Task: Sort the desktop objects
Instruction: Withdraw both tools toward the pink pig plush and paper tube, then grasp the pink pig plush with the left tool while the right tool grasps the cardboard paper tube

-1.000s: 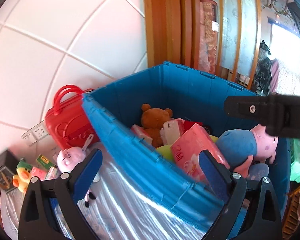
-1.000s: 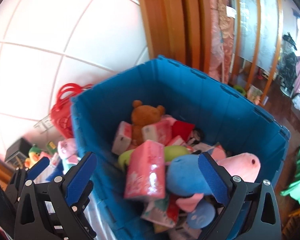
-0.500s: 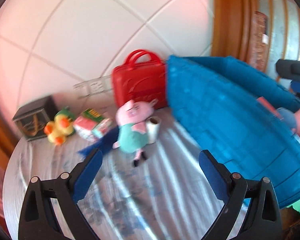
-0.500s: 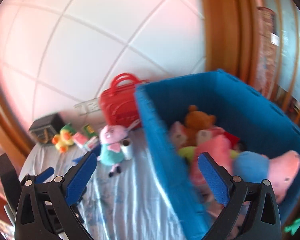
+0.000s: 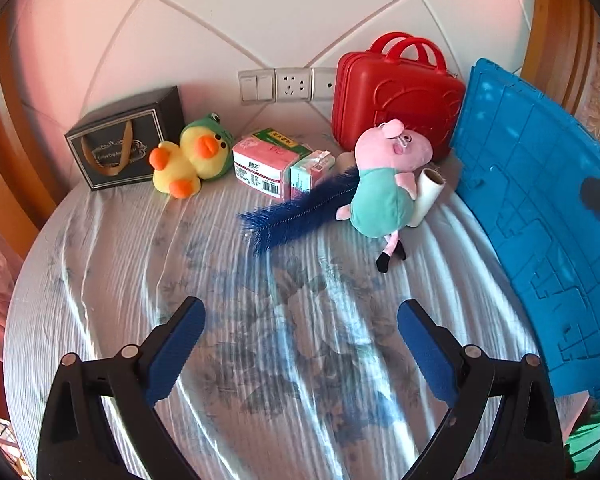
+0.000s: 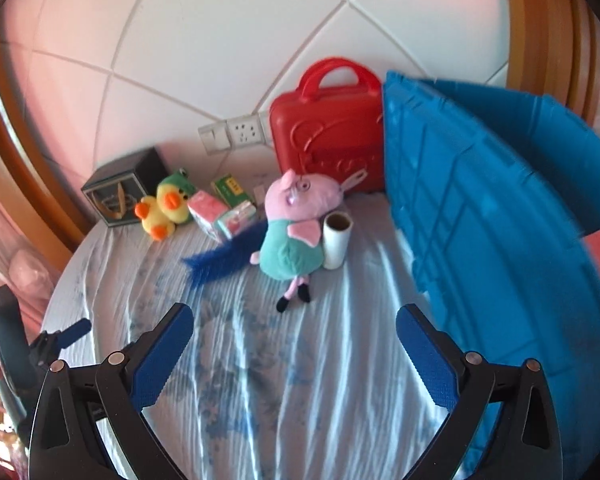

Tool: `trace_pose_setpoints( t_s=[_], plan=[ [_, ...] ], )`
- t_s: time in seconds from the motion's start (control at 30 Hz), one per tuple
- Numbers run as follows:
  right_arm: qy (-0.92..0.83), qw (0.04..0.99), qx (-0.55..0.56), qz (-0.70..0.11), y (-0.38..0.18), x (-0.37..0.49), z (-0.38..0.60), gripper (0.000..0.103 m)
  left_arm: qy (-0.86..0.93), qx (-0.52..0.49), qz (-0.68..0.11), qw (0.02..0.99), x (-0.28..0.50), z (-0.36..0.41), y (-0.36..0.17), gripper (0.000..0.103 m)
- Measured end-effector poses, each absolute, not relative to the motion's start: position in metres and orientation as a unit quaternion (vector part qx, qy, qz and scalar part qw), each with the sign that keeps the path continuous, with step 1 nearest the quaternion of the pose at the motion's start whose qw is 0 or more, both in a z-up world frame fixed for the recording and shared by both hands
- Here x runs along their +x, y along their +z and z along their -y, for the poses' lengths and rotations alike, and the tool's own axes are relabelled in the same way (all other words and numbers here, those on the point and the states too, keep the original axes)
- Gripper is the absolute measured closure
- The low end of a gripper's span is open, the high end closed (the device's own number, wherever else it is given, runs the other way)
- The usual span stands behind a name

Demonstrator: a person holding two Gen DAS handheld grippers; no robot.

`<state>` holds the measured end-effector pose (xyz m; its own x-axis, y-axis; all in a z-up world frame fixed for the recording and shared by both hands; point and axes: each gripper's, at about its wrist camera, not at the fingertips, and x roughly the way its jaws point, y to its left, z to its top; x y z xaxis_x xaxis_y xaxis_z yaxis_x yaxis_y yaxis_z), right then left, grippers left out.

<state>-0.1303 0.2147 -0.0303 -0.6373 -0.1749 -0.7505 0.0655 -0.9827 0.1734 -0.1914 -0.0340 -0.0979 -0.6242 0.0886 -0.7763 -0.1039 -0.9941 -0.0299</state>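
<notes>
Along the back wall the loose things sit in a row, apparently parked there waiting to be sorted: at the far left a dark gift bag (image 5: 126, 138) stands upright against the wall, and the yellow duck plush (image 5: 188, 158) leans just beside it. Next come the pink tissue pack (image 5: 266, 168) with a green box (image 5: 278, 138) behind it and a smaller tissue pack (image 5: 310, 172) touching its right side. A blue bristle brush (image 5: 296, 212) lies slantwise on the pale cloth (image 5: 284, 360), its far end hidden under the pig plush (image 5: 384, 192), which slumps against a white paper roll (image 5: 426, 196) and the red case (image 5: 398, 96). At the right the blue crate (image 5: 540, 220) stands close by, probably as the bin for everything. The left gripper (image 5: 300, 338) and the right gripper (image 6: 294, 338) both hover over bare cloth with jaws wide apart, holding nothing, likely poised to pick the next item.
</notes>
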Motion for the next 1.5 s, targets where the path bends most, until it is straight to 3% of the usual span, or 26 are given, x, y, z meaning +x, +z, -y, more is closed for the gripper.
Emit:
trace_pose_setpoints(
  t_s=[0.5, 0.97, 1.03, 1.07, 1.1, 1.13, 1.17, 1.2, 1.5],
  plan=[
    [-0.873, 0.023, 0.461, 0.159, -0.170, -0.251, -0.223, 0.000, 0.878, -0.454, -0.037, 0.148, -0.347, -0.037, -0.183, 0.005],
    [-0.870, -0.027, 0.431, 0.237, -0.229, -0.338, -0.261, 0.000, 0.869, -0.443, -0.050, 0.214, -0.431, -0.101, -0.231, 0.005],
    [-0.874, -0.031, 0.418, 0.247, -0.231, -0.342, -0.269, 0.000, 0.869, -0.441, -0.060, 0.217, -0.431, -0.105, -0.233, 0.012],
    [-0.874, -0.035, 0.417, 0.247, -0.233, -0.345, -0.272, 0.001, 0.866, -0.443, -0.059, 0.222, -0.430, -0.107, -0.234, 0.022],
    [-0.873, -0.037, 0.421, 0.242, -0.236, -0.350, -0.274, 0.014, 0.863, -0.447, -0.054, 0.227, -0.430, -0.109, -0.235, 0.028],
    [-0.873, -0.039, 0.425, 0.235, -0.238, -0.354, -0.274, 0.037, 0.863, -0.448, -0.052, 0.226, -0.429, -0.110, -0.235, 0.031],
    [-0.872, -0.034, 0.430, 0.232, -0.241, -0.357, -0.273, 0.052, 0.864, -0.446, -0.055, 0.226, -0.427, -0.112, -0.235, 0.034],
    [-0.869, -0.030, 0.437, 0.230, -0.243, -0.359, -0.270, 0.058, 0.865, -0.445, -0.059, 0.224, -0.425, -0.112, -0.234, 0.037],
    [-0.886, -0.020, 0.428, 0.180, -0.218, -0.333, -0.249, 0.058, 0.871, -0.438, -0.062, 0.213, -0.394, -0.097, -0.215, 0.043]
  ],
)
